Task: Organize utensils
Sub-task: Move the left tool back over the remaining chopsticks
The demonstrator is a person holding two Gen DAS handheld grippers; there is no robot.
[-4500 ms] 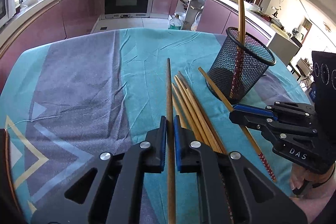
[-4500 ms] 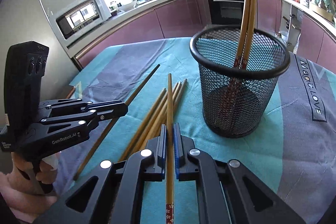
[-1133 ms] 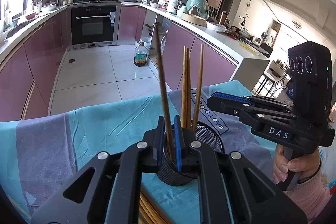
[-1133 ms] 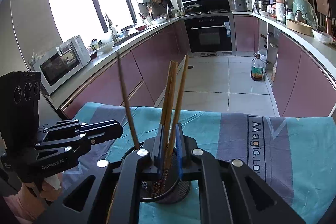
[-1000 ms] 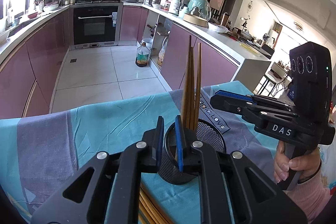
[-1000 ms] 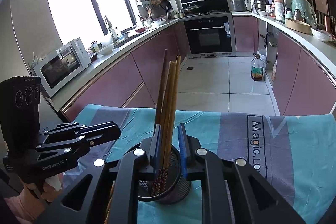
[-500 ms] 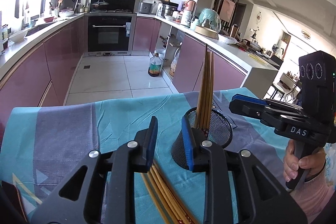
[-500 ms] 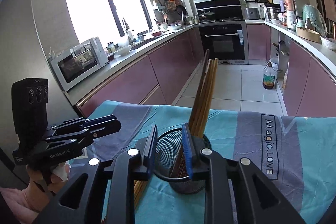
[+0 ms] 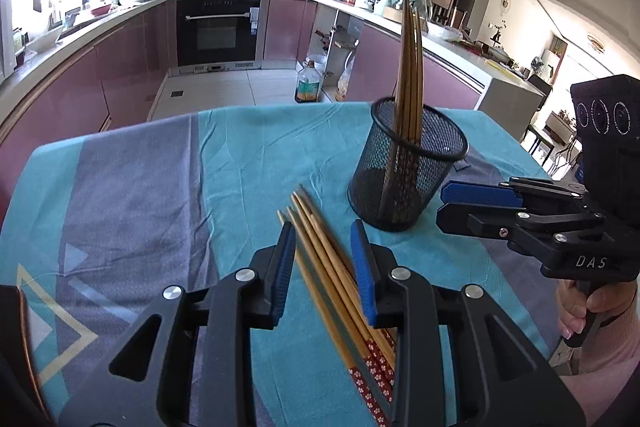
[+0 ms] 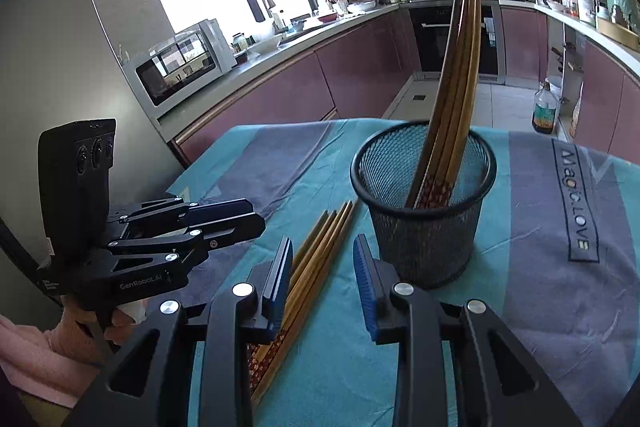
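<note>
Mesh cup [image 9: 408, 163] stood on the cloth-covered worktop [image 9: 140, 187], chopsticks [image 9: 408, 67] upright inside; loose chopsticks [image 9: 320, 251] lay just beside it. Left hand-held gripper [image 9: 323, 263] and right hand-held gripper [image 10: 322, 267]: jaws just opening, parted, empty. Microwave [image 10: 180, 61] appeared in the right view only. Loose chopsticks' patterned ends were partly hidden.

A black wire-mesh cup [image 9: 408, 163] stands upright on the blue and grey cloth. Some brown wooden chopsticks [image 9: 409, 75] stand inside the cup, thin ends up, leaning on its rim; their bottom ends have a red flower pattern. More chopsticks of the same kind [image 9: 332, 267] lie flat in a bunch just beside the cup, thin ends pointing toward it, not touching it.
</note>
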